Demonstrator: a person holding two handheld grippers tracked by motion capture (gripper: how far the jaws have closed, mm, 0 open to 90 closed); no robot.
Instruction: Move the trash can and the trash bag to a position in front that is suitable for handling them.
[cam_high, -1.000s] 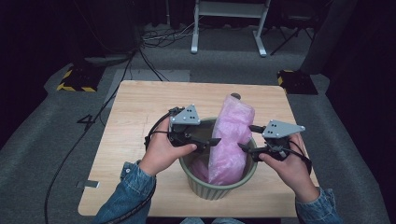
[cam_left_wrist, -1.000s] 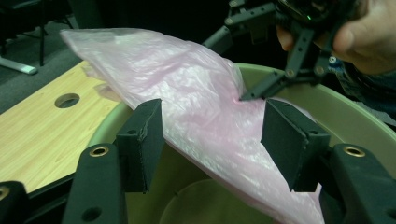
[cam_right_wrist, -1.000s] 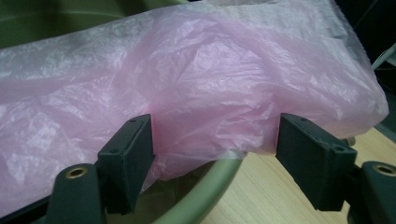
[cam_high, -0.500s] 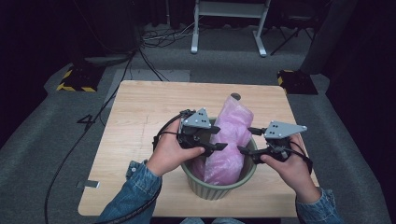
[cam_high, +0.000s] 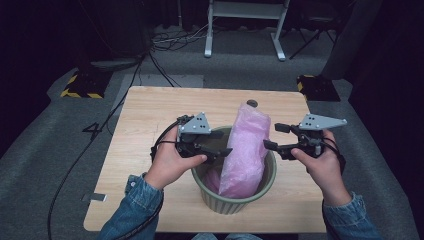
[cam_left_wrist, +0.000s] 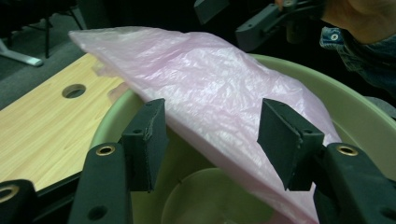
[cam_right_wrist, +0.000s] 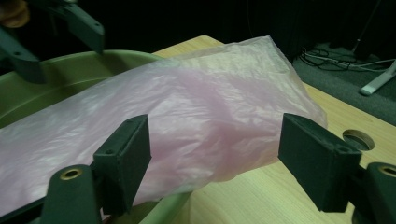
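Between both pairs of jaws: pink plastic bag (cam_high: 246, 147), standing half inside green bin (cam_high: 235, 202) on bench (cam_high: 150, 107), top still unspread, not folded over rim. Left gripper (cam_high: 217, 142) part open, just closing slightly, gripping nothing; right gripper (cam_high: 275, 136) wide open, empty. Lining barely begun.

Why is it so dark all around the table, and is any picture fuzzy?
High view: light falls on the wooden table, and the floor's edges fade to black. Left gripper view: the pink bag looks crisp and shiny, while the left tongs close to the camera look a bit soft. Right gripper view: the bag is softer, and the background is dim.
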